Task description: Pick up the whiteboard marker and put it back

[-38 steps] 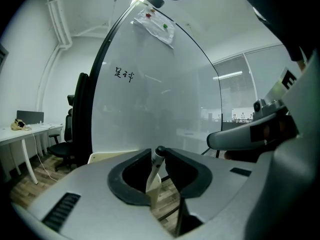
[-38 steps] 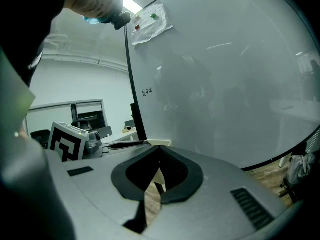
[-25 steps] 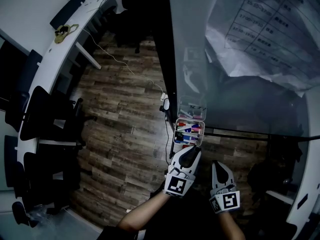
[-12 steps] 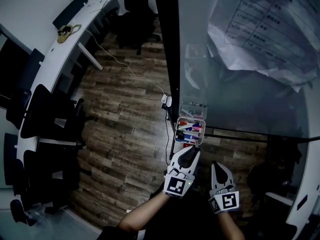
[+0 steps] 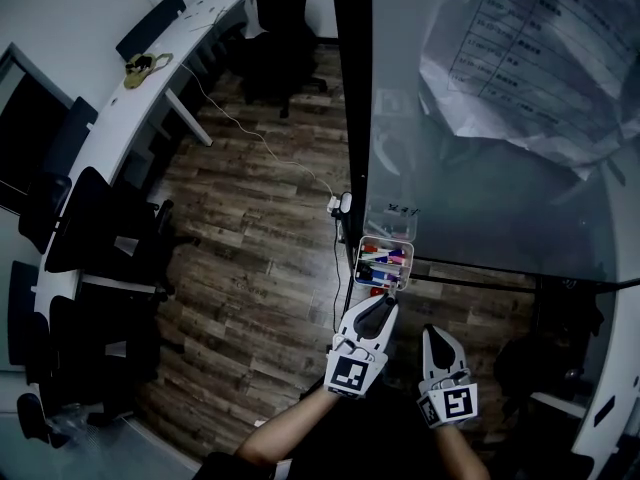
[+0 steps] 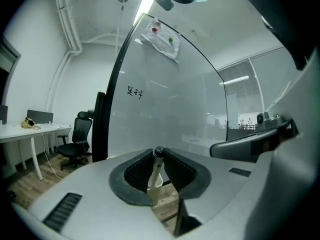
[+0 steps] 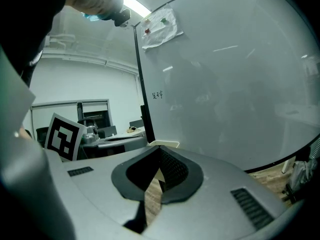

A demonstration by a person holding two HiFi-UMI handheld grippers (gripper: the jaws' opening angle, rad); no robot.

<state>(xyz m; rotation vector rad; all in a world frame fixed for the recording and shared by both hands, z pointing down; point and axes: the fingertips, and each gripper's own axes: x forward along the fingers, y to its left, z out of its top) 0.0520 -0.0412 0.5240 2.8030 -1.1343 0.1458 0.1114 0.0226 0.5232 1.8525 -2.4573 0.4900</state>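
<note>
In the left gripper view a whiteboard marker [image 6: 156, 170], pale barrel with a dark cap end, stands between the pads of my left gripper [image 6: 159, 153], which is shut on it. From the head view that left gripper [image 5: 376, 314] points at a clear marker tray [image 5: 384, 264] fixed to the glass whiteboard [image 5: 480, 178]; several coloured markers lie in the tray. My right gripper [image 5: 441, 344] hangs beside it, lower right. In its own view the right gripper [image 7: 159, 153] has its pads meeting at the tips, nothing between them.
A crumpled printed sheet [image 5: 540, 58] is stuck to the upper board. A long white desk [image 5: 120, 118] with black office chairs [image 5: 90, 230] runs along the left, and another chair [image 5: 285, 8] stands at the top. A cable [image 5: 270, 148] trails across the wooden floor.
The head view has tilted so more of the room's far end shows. Both grippers keep their places and the marker stays in the left jaws.
</note>
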